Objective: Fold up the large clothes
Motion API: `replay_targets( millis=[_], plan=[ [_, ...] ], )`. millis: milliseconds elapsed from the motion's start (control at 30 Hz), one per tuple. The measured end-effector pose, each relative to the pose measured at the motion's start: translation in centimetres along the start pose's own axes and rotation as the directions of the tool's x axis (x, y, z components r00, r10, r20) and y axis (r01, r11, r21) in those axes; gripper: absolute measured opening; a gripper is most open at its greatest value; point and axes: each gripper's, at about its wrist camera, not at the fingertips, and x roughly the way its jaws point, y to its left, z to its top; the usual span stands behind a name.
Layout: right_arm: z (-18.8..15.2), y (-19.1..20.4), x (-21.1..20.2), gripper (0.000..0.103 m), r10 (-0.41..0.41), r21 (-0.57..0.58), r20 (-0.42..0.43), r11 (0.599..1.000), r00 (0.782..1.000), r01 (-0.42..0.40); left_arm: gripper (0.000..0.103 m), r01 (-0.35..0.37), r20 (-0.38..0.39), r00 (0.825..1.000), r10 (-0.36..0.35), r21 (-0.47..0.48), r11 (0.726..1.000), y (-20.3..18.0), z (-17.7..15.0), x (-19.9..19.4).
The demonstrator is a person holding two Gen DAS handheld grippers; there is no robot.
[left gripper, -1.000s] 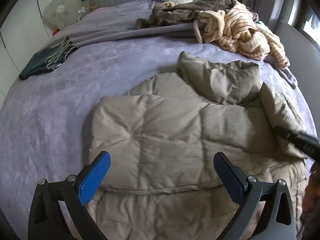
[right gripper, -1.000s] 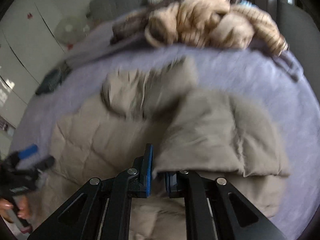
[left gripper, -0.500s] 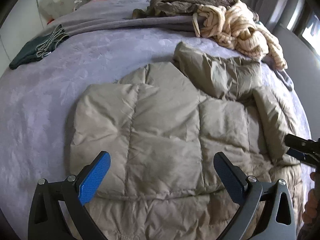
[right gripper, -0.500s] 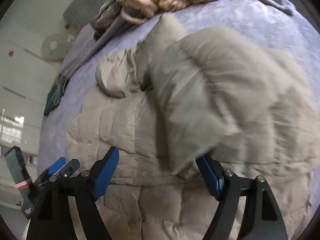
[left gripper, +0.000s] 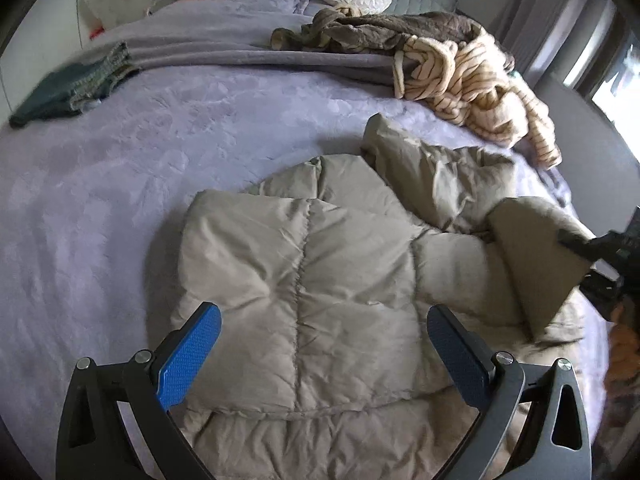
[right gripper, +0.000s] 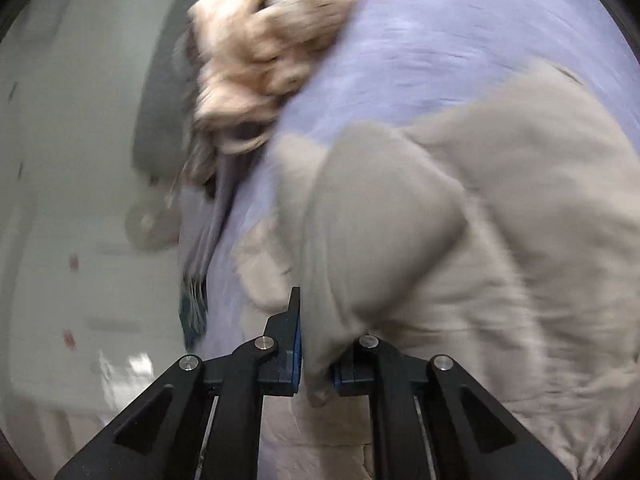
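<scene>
The beige puffer jacket (left gripper: 304, 280) lies across the lilac bed (left gripper: 100, 208), the left gripper (left gripper: 324, 344) poised over it with fingers spread wide, while at three o'clock the right gripper (right gripper: 316, 344) pinches its raised sleeve (right gripper: 384, 224).

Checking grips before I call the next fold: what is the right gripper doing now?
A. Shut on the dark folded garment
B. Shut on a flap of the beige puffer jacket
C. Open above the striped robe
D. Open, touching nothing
B: in the right wrist view, the right gripper pinches beige puffer jacket fabric between near-closed jaws.
</scene>
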Motion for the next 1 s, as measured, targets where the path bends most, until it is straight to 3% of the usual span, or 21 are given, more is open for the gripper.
replay_targets(
  millis=[67,167,267,300,400,500,600,700,867,933,967,1000],
  plan=[
    [-1.5,3.1,1.2,0.012,-0.033,-0.154,-0.053,0.988,0.998,0.025,0.103,0.057,-0.001,0.998,-0.058,-0.043,0.997,0.6,-0.1,-0.2],
    [-5.0,6.5,3.9,0.014,-0.14,-0.361,-0.119,0.928,0.983,0.089,0.103,0.117,0.001,0.993,-0.118,-0.099,0.988,1.1,-0.2,-0.3],
    [-9.3,8.1,6.9,0.018,-0.262,-0.515,-0.181,0.846,0.948,0.136,0.103,0.186,0.003,0.982,-0.187,-0.142,0.972,1.2,-0.1,-0.2],
    [-10.5,8.2,7.7,0.024,-0.3,-0.551,-0.197,0.821,0.933,0.148,0.103,0.222,0.002,0.974,-0.225,-0.16,0.962,1.1,0.0,-0.2],
    [-13.0,8.0,9.1,0.07,-0.356,-0.603,-0.237,0.783,0.904,0.151,0.103,0.305,-0.005,0.95,-0.312,-0.19,0.933,0.6,0.3,0.1],
    [-13.9,8.1,8.3,0.072,-0.364,-0.617,-0.237,0.773,0.901,0.15,0.103,0.338,-0.027,0.937,-0.348,-0.18,0.924,-0.6,0.4,0.6],
    [-13.6,6.9,6.0,0.072,-0.349,-0.577,-0.253,0.803,0.902,0.149,0.103,0.357,-0.061,0.928,-0.368,-0.147,0.923,-2.3,0.3,1.2],
    [-12.1,3.7,2.6,0.072,-0.362,-0.495,-0.227,0.843,0.904,0.213,0.103,0.327,-0.088,0.937,-0.339,-0.125,0.937,-3.1,0.0,2.4],
    [-9.7,-4.5,-4.0,0.072,-0.309,-0.152,-0.166,0.946,0.937,0.285,0.102,0.268,-0.163,0.943,-0.289,-0.138,0.953,-3.7,-0.5,5.9],
    [-8.3,-8.0,-6.3,0.072,-0.244,0.037,-0.1,0.968,0.965,0.248,0.088,0.256,-0.185,0.944,-0.272,-0.108,0.961,-4.7,-0.6,6.9],
    [-7.9,-8.9,-6.8,0.072,-0.229,0.089,-0.074,0.968,0.971,0.235,0.067,0.256,-0.199,0.942,-0.27,-0.096,0.962,-5.2,-0.6,7.3],
    [-7.4,-10.0,-7.5,0.072,-0.211,0.151,-0.04,0.965,0.977,0.215,0.036,0.256,-0.221,0.938,-0.268,-0.085,0.963,-5.9,-0.6,7.9]
  ],
)
